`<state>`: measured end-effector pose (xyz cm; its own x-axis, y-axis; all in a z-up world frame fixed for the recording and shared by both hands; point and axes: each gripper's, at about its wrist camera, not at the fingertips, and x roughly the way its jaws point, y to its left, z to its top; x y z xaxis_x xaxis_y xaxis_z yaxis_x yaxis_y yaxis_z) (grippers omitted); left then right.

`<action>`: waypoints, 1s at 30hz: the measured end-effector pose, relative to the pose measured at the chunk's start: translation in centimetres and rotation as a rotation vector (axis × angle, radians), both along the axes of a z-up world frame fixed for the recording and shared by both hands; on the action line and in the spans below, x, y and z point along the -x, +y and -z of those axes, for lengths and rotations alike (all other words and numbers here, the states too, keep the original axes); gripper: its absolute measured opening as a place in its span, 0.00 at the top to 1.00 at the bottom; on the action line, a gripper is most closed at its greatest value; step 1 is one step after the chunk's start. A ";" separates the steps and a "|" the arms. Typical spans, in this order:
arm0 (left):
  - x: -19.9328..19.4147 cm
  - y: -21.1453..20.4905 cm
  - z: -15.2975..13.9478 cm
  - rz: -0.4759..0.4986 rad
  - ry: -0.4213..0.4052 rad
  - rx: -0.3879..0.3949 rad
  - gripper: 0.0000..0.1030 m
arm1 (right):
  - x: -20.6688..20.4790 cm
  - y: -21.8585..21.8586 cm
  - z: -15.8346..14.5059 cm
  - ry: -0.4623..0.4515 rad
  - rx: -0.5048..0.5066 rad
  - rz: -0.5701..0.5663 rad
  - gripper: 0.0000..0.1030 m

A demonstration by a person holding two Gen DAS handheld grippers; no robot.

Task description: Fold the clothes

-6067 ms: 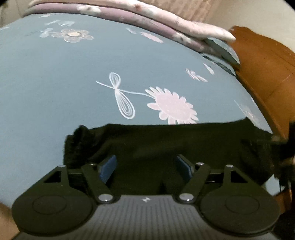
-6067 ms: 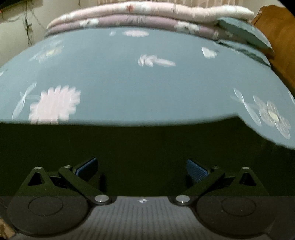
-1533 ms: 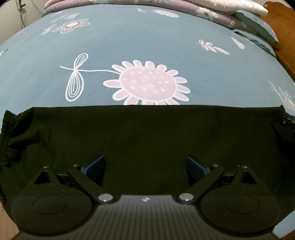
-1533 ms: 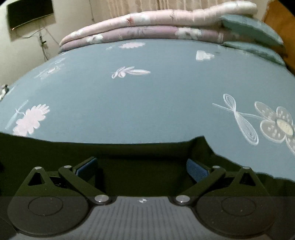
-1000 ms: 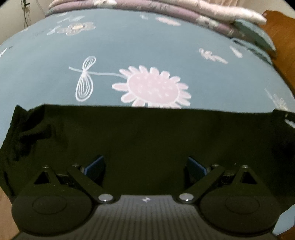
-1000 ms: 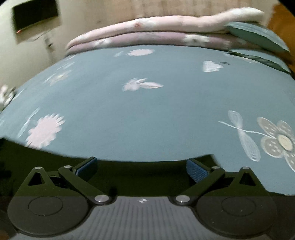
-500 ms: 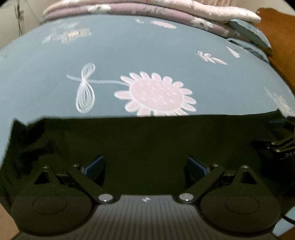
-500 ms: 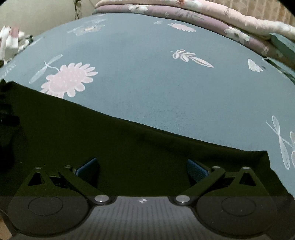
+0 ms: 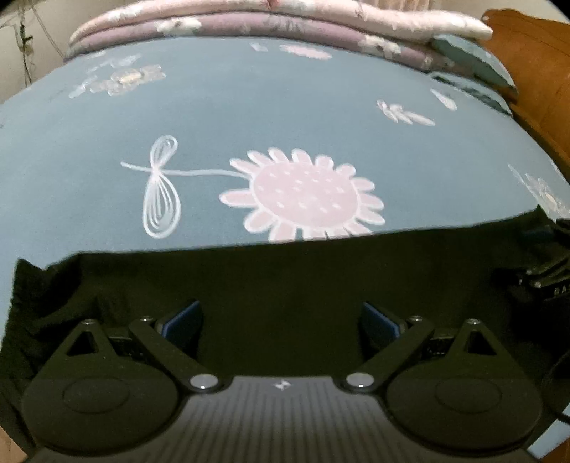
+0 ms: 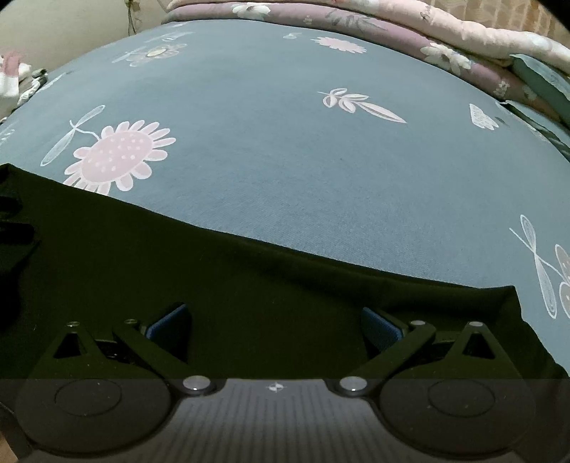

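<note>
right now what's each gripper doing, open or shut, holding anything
Left gripper: open, holding nothing, over the black garment.
Right gripper: open, holding nothing, over the same garment.

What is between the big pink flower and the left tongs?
Only the black garment, spread flat from the pink flower to the open left tongs, seen in the left wrist view.

Garment (image 9: 285, 281) on bedsheet (image 9: 249, 107), folded quilts (image 9: 285, 21) behind.
</note>
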<state>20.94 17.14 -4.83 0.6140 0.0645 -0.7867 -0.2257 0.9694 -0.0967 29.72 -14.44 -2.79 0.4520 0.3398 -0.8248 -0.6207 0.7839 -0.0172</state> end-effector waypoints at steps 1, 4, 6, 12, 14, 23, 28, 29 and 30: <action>0.0 0.2 -0.1 -0.003 -0.005 -0.001 0.07 | 0.0 0.1 0.0 0.000 0.000 0.004 0.00; -0.3 1.5 0.3 -0.040 0.020 -0.002 0.07 | 0.0 0.2 0.1 -0.001 0.001 0.012 0.00; -0.2 2.6 0.6 -0.088 0.035 -0.014 0.07 | 0.0 0.2 0.1 0.001 -0.002 0.019 0.00; 2.0 5.0 -0.4 -0.175 0.030 0.000 0.07 | 0.2 0.4 0.2 -0.007 0.001 0.042 0.00; 2.8 4.2 -1.0 -0.124 0.032 0.019 0.07 | 0.4 0.5 0.2 -0.015 -0.002 0.045 0.00; 7.6 0.7 0.8 -0.003 0.174 0.098 0.07 | 0.9 0.3 0.4 -0.040 -0.014 0.058 0.00; 9.8 0.2 0.9 -0.010 0.232 0.050 0.07 | 0.9 0.2 0.4 -0.047 -0.019 0.055 0.00; 9.9 0.3 0.7 -0.014 0.236 0.051 0.07 | 1.0 0.1 0.4 -0.050 -0.022 0.054 0.00; 9.8 0.3 0.3 -0.017 0.233 0.042 0.07 | 1.0 0.1 0.4 -0.053 -0.025 0.054 0.00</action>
